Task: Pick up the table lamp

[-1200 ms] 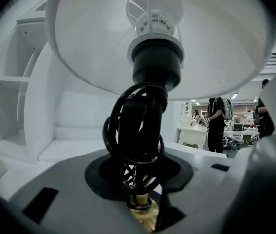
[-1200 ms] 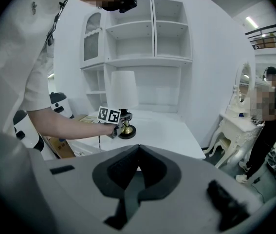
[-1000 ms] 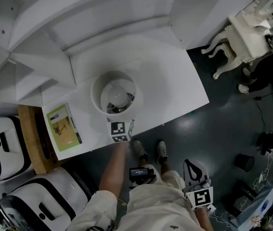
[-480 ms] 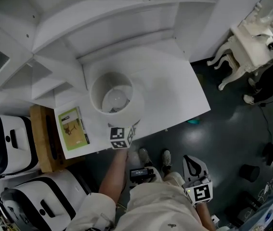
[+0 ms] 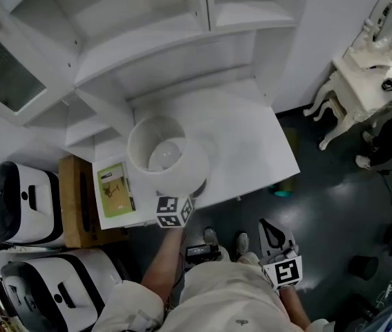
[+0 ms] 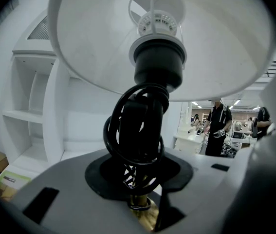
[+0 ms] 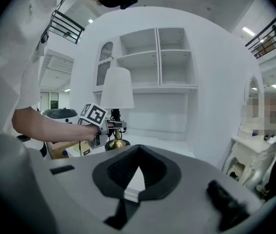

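table lamp (image 5: 168,159) in left tongs (image 6: 140,201) | white desk (image 5: 251,137) | shelves (image 5: 147,19) behind | dark floor (image 5: 334,206)

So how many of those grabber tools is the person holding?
2. The left gripper is clamped on the lamp stem, under the shade; the right gripper hangs empty, jaws together, at the person's side.

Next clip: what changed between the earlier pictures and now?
The table lamp has risen toward the head camera. Its shade now looks larger and overlaps the front edge of the desk. It is carried by the left gripper, which stays shut on its stem. The right gripper stays low and empty, and the green booklet lies where it was.
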`<state>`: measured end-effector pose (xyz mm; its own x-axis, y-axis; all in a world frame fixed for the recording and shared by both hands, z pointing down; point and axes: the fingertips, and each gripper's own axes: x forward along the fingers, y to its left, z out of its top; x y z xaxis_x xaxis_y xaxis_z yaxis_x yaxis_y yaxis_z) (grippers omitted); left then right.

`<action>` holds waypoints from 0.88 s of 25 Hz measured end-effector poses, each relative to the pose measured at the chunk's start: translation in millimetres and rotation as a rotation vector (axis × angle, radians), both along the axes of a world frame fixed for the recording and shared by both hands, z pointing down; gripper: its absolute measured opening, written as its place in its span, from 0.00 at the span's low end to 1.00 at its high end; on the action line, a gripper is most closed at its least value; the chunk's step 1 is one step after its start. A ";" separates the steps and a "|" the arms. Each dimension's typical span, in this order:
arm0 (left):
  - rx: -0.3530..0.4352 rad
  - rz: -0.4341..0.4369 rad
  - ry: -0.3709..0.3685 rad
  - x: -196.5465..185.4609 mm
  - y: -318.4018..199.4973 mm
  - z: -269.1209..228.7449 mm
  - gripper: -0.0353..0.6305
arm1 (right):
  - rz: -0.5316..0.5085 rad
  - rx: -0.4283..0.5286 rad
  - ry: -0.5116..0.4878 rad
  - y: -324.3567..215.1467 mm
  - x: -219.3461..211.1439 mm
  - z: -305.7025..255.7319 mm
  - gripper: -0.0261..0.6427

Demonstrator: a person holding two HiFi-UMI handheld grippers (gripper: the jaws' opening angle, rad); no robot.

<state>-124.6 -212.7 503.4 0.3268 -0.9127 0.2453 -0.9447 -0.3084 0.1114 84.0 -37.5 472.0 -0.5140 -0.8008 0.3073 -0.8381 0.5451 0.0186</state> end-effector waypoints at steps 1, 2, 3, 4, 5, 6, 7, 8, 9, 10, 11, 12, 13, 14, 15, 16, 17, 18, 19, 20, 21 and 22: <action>0.003 0.002 0.007 2.1 5.9 -6.8 0.26 | -0.008 0.012 -0.009 -0.7 1.0 -3.8 0.06; 0.006 0.003 0.016 4.3 11.9 -13.5 0.26 | -0.018 0.020 -0.017 -1.1 2.0 -6.9 0.06; 0.009 0.003 0.023 6.6 18.1 -19.8 0.26 | -0.030 0.023 -0.022 -1.0 3.6 -8.9 0.06; 0.010 0.002 0.029 9.2 24.4 -25.6 0.26 | -0.042 0.023 -0.025 -0.8 5.4 -10.5 0.06; 0.010 0.000 0.031 11.8 30.8 -30.9 0.26 | -0.054 0.025 -0.028 -0.7 6.9 -12.3 0.06; 0.011 -0.001 0.030 14.6 37.6 -35.9 0.26 | -0.065 0.030 -0.031 -0.4 8.2 -14.4 0.06; 0.012 -0.001 0.026 17.5 44.6 -40.9 0.26 | -0.077 0.038 -0.036 0.0 9.0 -16.7 0.06; 0.015 -0.002 0.020 20.4 51.7 -45.7 0.26 | -0.089 0.046 -0.042 0.4 9.8 -19.0 0.06; 0.020 -0.005 0.015 23.2 58.6 -50.1 0.26 | -0.101 0.056 -0.049 0.6 10.6 -21.1 0.06; 0.025 -0.010 0.011 25.8 65.5 -54.0 0.26 | -0.114 0.063 -0.056 0.9 11.6 -23.1 0.06; 0.029 -0.018 0.009 28.0 72.7 -57.2 0.26 | -0.128 0.068 -0.060 1.4 12.3 -25.0 0.06; 0.031 -0.028 0.010 29.7 80.0 -60.0 0.26 | -0.141 0.071 -0.064 2.4 13.1 -26.6 0.06; 0.032 -0.040 0.013 30.9 87.3 -62.7 0.26 | -0.154 0.073 -0.066 3.5 13.9 -27.5 0.06; 0.034 -0.053 0.019 31.7 94.5 -65.3 0.26 | -0.167 0.075 -0.068 4.5 14.8 -27.9 0.06; 0.035 -0.067 0.026 32.1 101.7 -67.8 0.26 | -0.181 0.080 -0.071 5.3 15.7 -27.9 0.06; 0.037 -0.082 0.032 32.3 108.8 -70.1 0.26 | -0.196 0.085 -0.075 5.8 16.7 -27.6 0.06; 0.040 -0.095 0.038 32.7 116.3 -72.3 0.26 | -0.211 0.085 -0.078 6.5 17.6 -27.5 0.06; 0.044 -0.107 0.041 33.5 124.2 -74.4 0.26 | -0.224 0.079 -0.080 7.7 18.6 -27.7 0.06; 0.049 -0.118 0.043 34.4 132.3 -76.3 0.26 | -0.237 0.072 -0.085 9.2 19.3 -28.6 0.06; 0.054 -0.129 0.044 35.1 140.5 -78.0 0.26 | -0.250 0.068 -0.092 10.9 19.3 -30.0 0.06; 0.058 -0.142 0.045 35.2 148.3 -79.5 0.26 | -0.266 0.067 -0.101 12.6 18.3 -31.1 0.06; 0.060 -0.157 0.046 34.4 155.8 -80.8 0.26 | -0.282 0.067 -0.110 14.1 16.4 -32.3 0.06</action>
